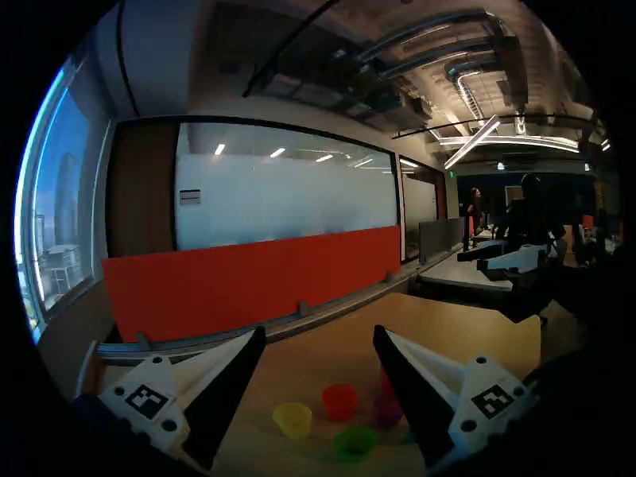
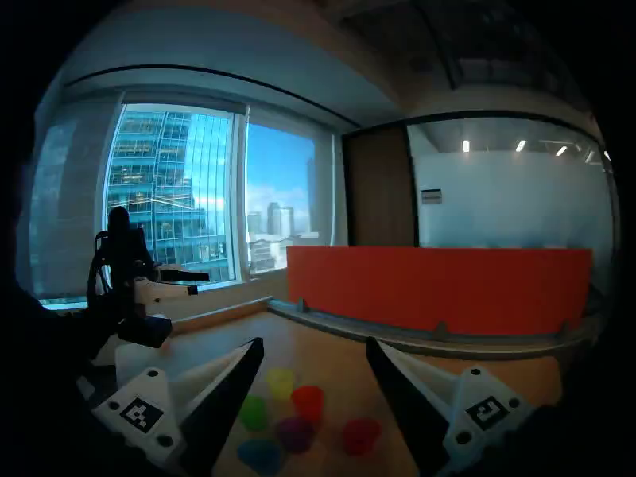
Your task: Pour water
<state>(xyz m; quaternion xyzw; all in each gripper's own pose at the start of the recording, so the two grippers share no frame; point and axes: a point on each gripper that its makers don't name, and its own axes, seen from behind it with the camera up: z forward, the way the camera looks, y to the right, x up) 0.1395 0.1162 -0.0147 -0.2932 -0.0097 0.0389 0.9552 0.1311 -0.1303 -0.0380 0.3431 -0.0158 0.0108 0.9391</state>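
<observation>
Cups [image 2: 308, 401] in several colours stand clustered on the wooden worktop [image 2: 334, 366]. We hold the left gripper [image 1: 318, 330] and right gripper [image 2: 314, 342] clear of them, fingers apart and empty.

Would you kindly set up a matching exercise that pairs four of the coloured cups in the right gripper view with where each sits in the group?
Cups:
1. yellow cup
2. blue cup
3. red cup
4. purple cup

Places, as seen in the right gripper view:
A. rightmost of the group
B. farthest back on the table
C. between the blue and red ones
D. nearest the camera, at the bottom edge

Pairs: 1-B, 2-D, 3-A, 4-C
</observation>
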